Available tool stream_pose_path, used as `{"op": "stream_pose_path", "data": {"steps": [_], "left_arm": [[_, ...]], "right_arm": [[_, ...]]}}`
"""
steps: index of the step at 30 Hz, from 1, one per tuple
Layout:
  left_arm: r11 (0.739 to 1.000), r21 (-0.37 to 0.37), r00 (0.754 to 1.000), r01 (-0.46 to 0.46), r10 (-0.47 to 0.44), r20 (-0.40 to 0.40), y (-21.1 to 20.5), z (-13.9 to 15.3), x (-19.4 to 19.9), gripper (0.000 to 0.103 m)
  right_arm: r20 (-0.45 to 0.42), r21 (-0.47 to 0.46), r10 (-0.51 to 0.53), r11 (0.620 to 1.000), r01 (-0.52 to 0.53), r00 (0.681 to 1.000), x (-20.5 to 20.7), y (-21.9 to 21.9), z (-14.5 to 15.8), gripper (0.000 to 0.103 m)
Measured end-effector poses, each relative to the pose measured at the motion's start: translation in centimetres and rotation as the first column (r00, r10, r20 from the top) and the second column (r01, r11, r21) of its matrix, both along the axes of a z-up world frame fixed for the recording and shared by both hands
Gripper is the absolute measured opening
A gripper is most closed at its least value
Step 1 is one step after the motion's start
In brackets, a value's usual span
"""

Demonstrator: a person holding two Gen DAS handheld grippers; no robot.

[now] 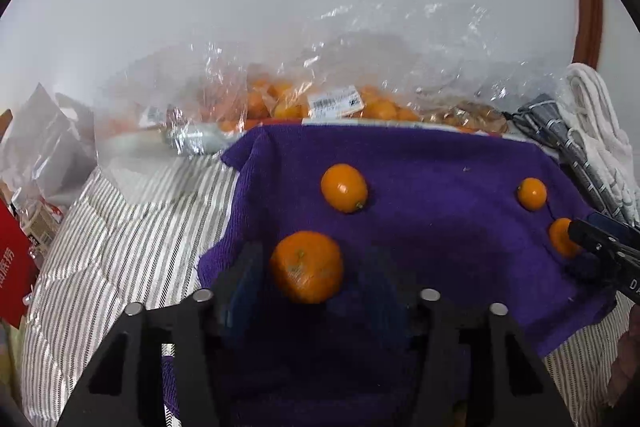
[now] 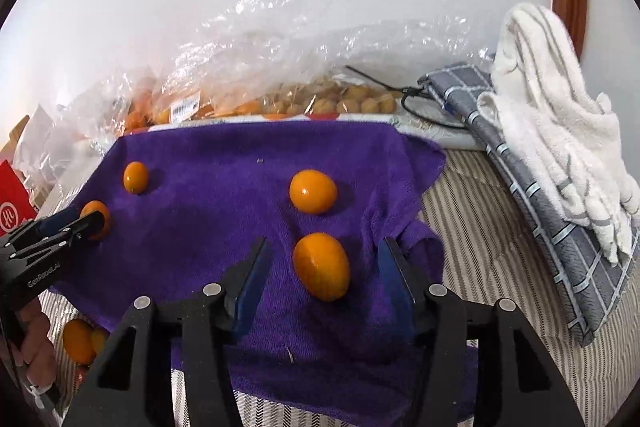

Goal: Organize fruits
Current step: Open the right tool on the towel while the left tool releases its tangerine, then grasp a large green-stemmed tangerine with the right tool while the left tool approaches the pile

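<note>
Several small orange fruits lie on a purple towel (image 1: 440,187) (image 2: 224,187). My left gripper (image 1: 312,271) is open with a round orange fruit (image 1: 307,266) between its fingers, not clamped. It also shows in the right wrist view (image 2: 86,223) beside that fruit (image 2: 98,215). My right gripper (image 2: 324,267) is open around an oval fruit (image 2: 322,265). In the left wrist view the right gripper's fingers (image 1: 588,239) sit by that fruit (image 1: 560,237). Two more fruits lie further back (image 1: 344,187) (image 1: 532,193).
Clear plastic bags of fruit (image 1: 320,103) (image 2: 280,95) lie behind the towel against a white wall. A white towel (image 2: 560,131) and a grey checked cloth (image 2: 540,211) lie at right. A red box (image 1: 12,267) stands at left. Two loose fruits (image 2: 82,341) lie off the towel.
</note>
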State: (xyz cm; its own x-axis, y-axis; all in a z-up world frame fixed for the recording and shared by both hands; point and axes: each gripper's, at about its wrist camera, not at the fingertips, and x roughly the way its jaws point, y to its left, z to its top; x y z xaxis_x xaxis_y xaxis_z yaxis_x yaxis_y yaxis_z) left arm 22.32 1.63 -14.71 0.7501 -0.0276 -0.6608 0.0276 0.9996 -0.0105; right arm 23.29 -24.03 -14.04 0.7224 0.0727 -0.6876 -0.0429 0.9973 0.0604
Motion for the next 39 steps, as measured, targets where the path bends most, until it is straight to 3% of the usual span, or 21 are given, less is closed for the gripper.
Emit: {"op": "stream_pose_path", "data": {"steps": [5, 12, 18, 21, 26, 34, 39], "left_arm": [[0.999, -0.026, 0.999, 0.02, -0.019, 0.049, -0.1, 0.9, -0.8, 0.055], [0.998, -0.05, 0.985, 0.024, -0.015, 0.17, 0.1, 2.4, -2.5, 0.055], [0.996, -0.087, 0.986, 0.011, 0.004, 0.169, 1.1, 3.8, -3.0, 0.055], [0.998, -0.069, 0.984, 0.013, 0.0, 0.18, 1.1, 4.7, -3.8, 0.055], [0.996, -0.087, 0.991, 0.032, -0.02, 0.133, 1.6, 5.2, -6.3, 0.055], [0.998, -0.063, 0.999, 0.021, -0.023, -0.027, 3.9, 0.9, -11.4, 0.055], [0.997, -0.068, 0.999, 0.024, -0.026, -0.036, 5.3, -0.6, -14.9, 0.056]], "right_arm": [[0.036, -0.042, 0.002, 0.999, -0.001, 0.999, -0.7, 0.2, 0.4, 0.055], [0.09, -0.017, 0.003, 1.0, -0.002, 0.996, -1.9, 0.6, 2.1, 0.055], [0.052, 0.049, -0.001, 0.999, -0.002, 0.999, -3.7, 0.4, 3.5, 0.057], [0.023, 0.066, 0.011, 0.998, -0.012, 1.0, -5.4, 0.4, 3.2, 0.059], [-0.008, 0.056, 0.061, 0.997, -0.06, 0.998, -8.7, 1.6, 2.5, 0.059], [-0.008, 0.067, 0.208, 0.976, -0.207, 0.978, -13.4, 5.9, 1.8, 0.067], [-0.032, 0.06, 0.259, 0.965, -0.257, 0.965, -14.6, 8.0, 0.2, 0.067]]}}
